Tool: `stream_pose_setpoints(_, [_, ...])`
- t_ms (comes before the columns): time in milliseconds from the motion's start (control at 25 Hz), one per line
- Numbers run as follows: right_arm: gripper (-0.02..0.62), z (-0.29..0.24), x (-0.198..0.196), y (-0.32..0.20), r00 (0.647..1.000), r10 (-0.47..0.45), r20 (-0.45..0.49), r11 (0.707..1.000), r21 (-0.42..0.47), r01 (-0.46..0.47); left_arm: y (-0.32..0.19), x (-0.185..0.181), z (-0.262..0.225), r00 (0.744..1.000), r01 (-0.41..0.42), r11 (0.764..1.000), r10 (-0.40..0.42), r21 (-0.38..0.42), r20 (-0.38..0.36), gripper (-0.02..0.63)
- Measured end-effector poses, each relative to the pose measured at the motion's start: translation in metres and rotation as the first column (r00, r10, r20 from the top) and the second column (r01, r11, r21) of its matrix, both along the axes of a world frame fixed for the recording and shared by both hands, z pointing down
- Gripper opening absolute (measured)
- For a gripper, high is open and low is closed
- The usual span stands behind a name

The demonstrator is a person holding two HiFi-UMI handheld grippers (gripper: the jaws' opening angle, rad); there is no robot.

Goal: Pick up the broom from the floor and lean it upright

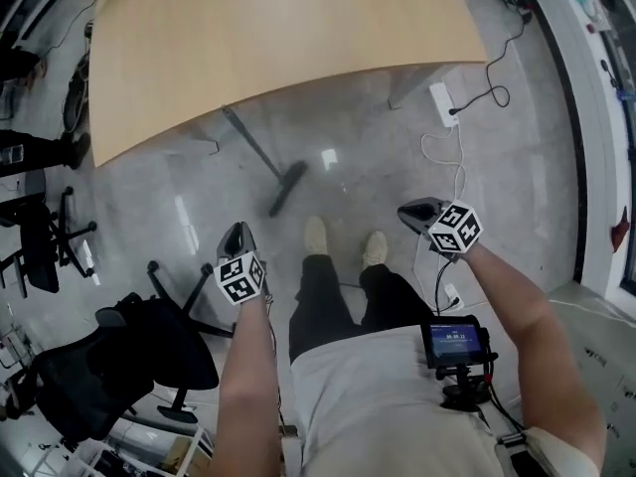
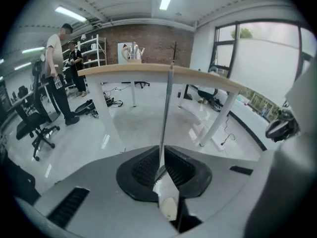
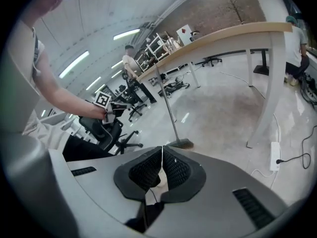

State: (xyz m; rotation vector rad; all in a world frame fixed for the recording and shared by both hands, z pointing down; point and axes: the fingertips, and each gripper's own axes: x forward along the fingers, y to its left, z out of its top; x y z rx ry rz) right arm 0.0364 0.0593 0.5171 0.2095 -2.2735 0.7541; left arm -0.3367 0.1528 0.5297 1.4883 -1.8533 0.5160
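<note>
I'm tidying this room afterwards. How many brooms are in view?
1. The broom stands leaning against the edge of the wooden table, its head on the floor. Others could be hidden under the table.

On my feed the wearer has a pale grey T-shirt (image 1: 388,405), black trousers (image 1: 333,301) and cream shoes (image 1: 316,235). A small screen (image 1: 457,341) sits on a black mount (image 1: 462,391). The left gripper (image 1: 238,229) and right gripper (image 1: 407,210) are grey shells with black ribbed pads (image 2: 143,167), each carrying a black-and-white marker cube (image 1: 240,277).
</note>
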Motion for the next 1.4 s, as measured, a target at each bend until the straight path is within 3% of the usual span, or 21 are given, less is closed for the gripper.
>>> stream_pose_setpoints(160, [0.017, -0.035, -0.001, 0.009, 0.998, -0.037, 0.053, 0.999, -0.005, 0.037, 0.022, 0.031, -0.050, 0.992, -0.013, 0.994, 0.026, 0.108, -0.121, 0.029])
stream_pose_setpoints(360, [0.017, -0.088, -0.015, 0.030, 0.985, -0.070, 0.154, 0.997, 0.002, 0.071, 0.058, 0.044, -0.116, 0.987, 0.010, 0.981, 0.021, 0.193, -0.160, 0.025])
stream_pose_setpoints(480, [0.017, -0.147, -0.038, 0.018, 0.960, -0.087, 0.265, 0.996, 0.039, 0.080, 0.067, 0.057, -0.160, 0.989, 0.009, 0.971, 0.027, 0.240, -0.145, 0.025])
stream_pose_setpoints(760, [0.017, -0.234, -0.053, 0.017, 0.898, -0.075, 0.433, 0.995, 0.086, 0.041, 0.074, 0.103, -0.226, 0.986, -0.124, 0.943, 0.151, 0.309, -0.064, 0.025])
stream_pose_setpoints(880, [0.017, -0.251, -0.058, 0.026, 0.883, -0.109, 0.456, 0.989, 0.141, 0.050, 0.069, 0.110, -0.245, 0.982, -0.160, 0.922, 0.185, 0.352, -0.038, 0.025])
stream_pose_setpoints(1040, [0.017, -0.267, -0.069, 0.034, 0.866, -0.071, 0.495, 0.990, 0.138, 0.002, 0.059, 0.120, -0.254, 0.973, -0.197, 0.902, 0.227, 0.385, -0.032, 0.025])
stream_pose_setpoints(1400, [0.017, -0.291, -0.087, 0.033, 0.858, -0.106, 0.503, 0.980, 0.201, 0.003, 0.035, 0.135, -0.257, 0.958, -0.251, 0.876, 0.286, 0.411, -0.026, 0.025])
